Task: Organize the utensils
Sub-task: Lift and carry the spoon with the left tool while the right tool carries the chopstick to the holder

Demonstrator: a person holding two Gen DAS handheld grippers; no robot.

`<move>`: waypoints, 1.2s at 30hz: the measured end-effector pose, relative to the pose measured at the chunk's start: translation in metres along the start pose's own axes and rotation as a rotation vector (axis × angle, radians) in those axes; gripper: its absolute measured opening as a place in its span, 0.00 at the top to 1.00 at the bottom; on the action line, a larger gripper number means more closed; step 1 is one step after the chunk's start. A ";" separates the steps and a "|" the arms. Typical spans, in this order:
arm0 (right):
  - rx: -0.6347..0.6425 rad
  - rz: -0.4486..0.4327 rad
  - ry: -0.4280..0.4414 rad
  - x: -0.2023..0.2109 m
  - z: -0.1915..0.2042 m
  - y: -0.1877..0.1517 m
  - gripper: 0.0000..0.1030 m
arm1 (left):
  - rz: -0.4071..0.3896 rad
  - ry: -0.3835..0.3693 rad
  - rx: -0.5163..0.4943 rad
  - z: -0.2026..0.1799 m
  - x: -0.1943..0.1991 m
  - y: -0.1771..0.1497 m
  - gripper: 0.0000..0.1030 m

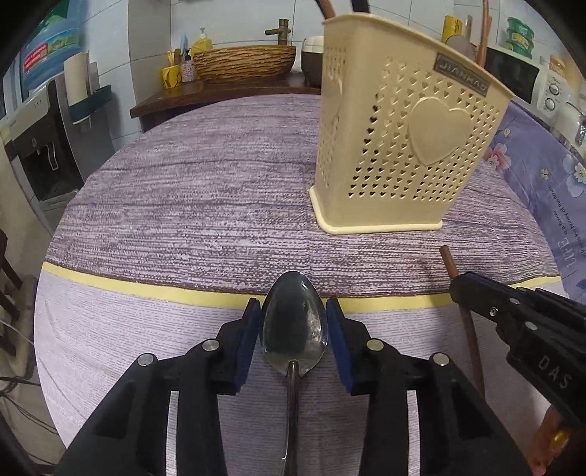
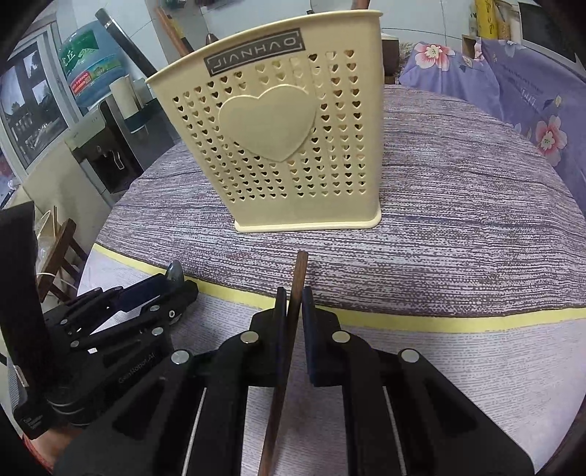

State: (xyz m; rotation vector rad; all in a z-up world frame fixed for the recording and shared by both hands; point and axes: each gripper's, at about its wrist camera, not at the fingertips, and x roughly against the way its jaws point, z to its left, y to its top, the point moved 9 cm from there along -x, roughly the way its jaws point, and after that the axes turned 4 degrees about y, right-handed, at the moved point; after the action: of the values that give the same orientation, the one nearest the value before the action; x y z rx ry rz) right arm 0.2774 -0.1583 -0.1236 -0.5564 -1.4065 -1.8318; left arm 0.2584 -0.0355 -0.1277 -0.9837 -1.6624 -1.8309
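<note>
Pickup step. Left gripper point(image 1: 293, 322) jaws narrowly bracket metal spoon point(image 1: 293, 329); right gripper point(image 2: 293, 311) nearly pinches wooden chopstick point(image 2: 289, 329) (contact unclear). Next: close, lift, drop into cutlery holder point(image 2: 285, 146).

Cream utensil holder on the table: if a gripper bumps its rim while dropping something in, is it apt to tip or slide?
The utensil holder is thin perforated plastic, so probably light. It stands tall on a narrower base, so a rim knock could rock it. The woven tablecloth likely resists sliding, favouring tipping; utensil handles inside may add weight.
</note>
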 end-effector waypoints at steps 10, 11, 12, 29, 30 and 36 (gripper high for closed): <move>-0.010 -0.124 0.073 0.060 0.001 0.031 0.92 | -0.156 -0.102 0.038 -0.003 0.068 0.037 0.64; -0.006 -0.152 0.080 0.072 0.002 0.037 0.92 | -0.177 -0.110 0.036 -0.003 0.077 0.042 0.64; -0.003 -0.175 0.084 0.082 0.003 0.042 0.92 | -0.193 -0.111 0.033 -0.004 0.082 0.045 0.64; 0.065 -0.367 0.084 0.159 0.010 0.074 0.92 | -0.281 -0.138 0.059 -0.013 0.102 0.063 0.64; 0.067 -0.370 0.083 0.159 0.010 0.073 0.92 | -0.283 -0.138 0.059 -0.013 0.103 0.063 0.64; 0.077 -0.385 0.076 0.165 0.011 0.074 0.92 | -0.302 -0.146 0.063 -0.015 0.107 0.067 0.64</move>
State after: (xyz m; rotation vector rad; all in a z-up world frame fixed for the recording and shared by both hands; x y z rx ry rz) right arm 0.2300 -0.2054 0.0453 -0.1809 -1.6079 -2.0586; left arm 0.2384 -0.0480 -0.0023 -0.8967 -2.0386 -1.9176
